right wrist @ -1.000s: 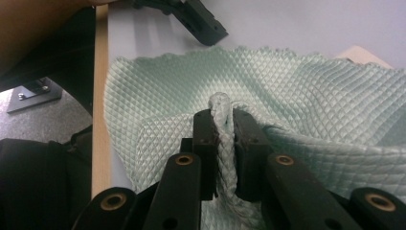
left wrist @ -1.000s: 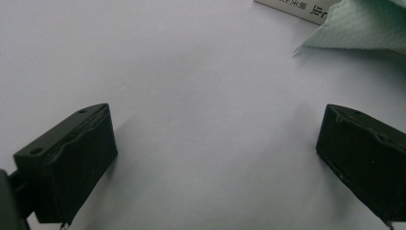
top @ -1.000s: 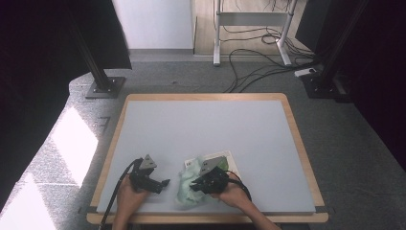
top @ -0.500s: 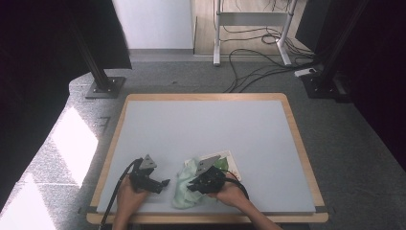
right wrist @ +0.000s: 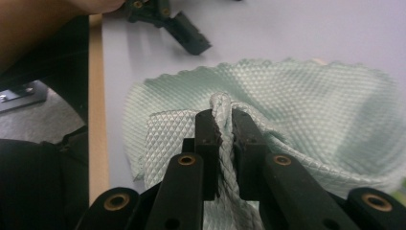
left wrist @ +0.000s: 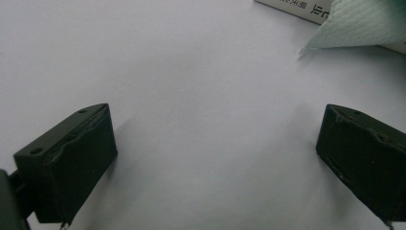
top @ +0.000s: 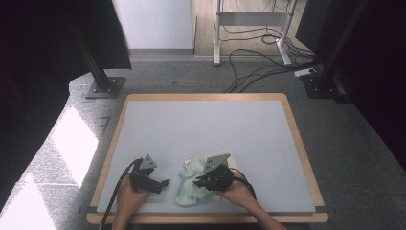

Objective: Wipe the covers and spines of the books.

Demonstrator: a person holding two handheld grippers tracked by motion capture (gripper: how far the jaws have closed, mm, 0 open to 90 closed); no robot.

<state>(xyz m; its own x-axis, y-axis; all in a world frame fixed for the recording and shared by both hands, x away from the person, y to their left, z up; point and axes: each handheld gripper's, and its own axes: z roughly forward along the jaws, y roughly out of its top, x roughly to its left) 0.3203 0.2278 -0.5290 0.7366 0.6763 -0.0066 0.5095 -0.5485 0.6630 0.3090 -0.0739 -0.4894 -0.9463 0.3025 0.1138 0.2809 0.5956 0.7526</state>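
We have the table in front of us, a pale grey top with a wooden rim, and our work sits near its front edge. The pale green cloth lies there in a crumpled heap, just left of our right hand and partly over a flat white box that peeks out behind it. Our right gripper has its jaws clamped on a bunched fold of the cloth, which stands up between the pads as a narrow ridge. Our left gripper rests low over bare table a little to the left, jaws spread wide with nothing between them; a corner of the cloth and the printed edge of the box show beyond it.

The risk we see is the pinch itself. It takes only a thin ridge, so a quick lift could let the fold slide out. The cloth could also drag the box along, since it lies on it.

The cloth is thin, with a fine diamond weave and a scalloped edge, and it folds softly into loose layers rather than holding a shape.
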